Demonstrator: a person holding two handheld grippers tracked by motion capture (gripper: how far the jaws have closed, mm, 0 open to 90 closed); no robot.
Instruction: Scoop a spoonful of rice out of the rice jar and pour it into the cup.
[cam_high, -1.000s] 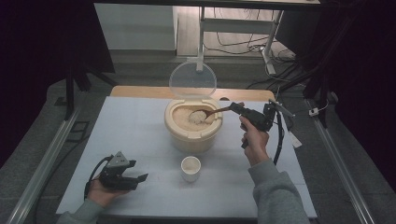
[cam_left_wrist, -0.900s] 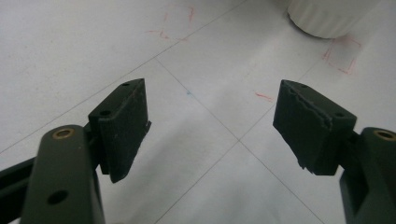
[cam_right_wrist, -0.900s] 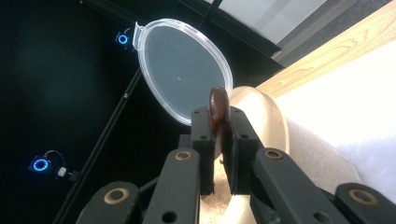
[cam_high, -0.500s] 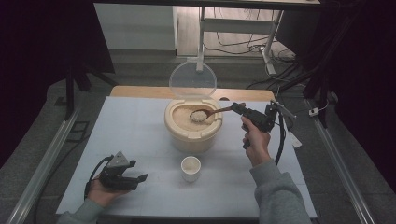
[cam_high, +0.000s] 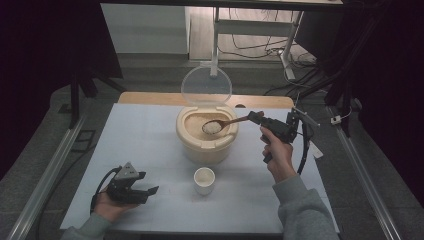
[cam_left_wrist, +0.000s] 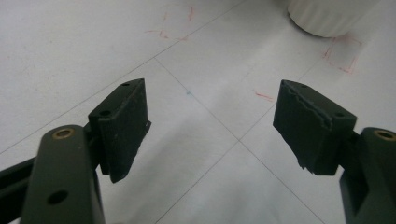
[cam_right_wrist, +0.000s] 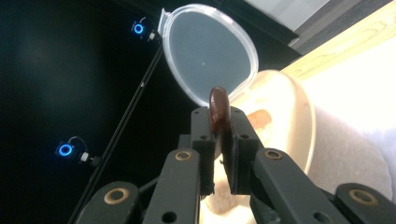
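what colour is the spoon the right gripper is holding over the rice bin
Dark reddish-brown, like wood. The spoon shows best in the high view, its bowl heaped with white grains.

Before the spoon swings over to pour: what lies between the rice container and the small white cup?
In the high view, only bare table between container and cup.

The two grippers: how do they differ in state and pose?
The right gripper is shut on a spoon of rice, raised over the container; the left gripper is open and holds nothing, low by the table. Both have black jaws.
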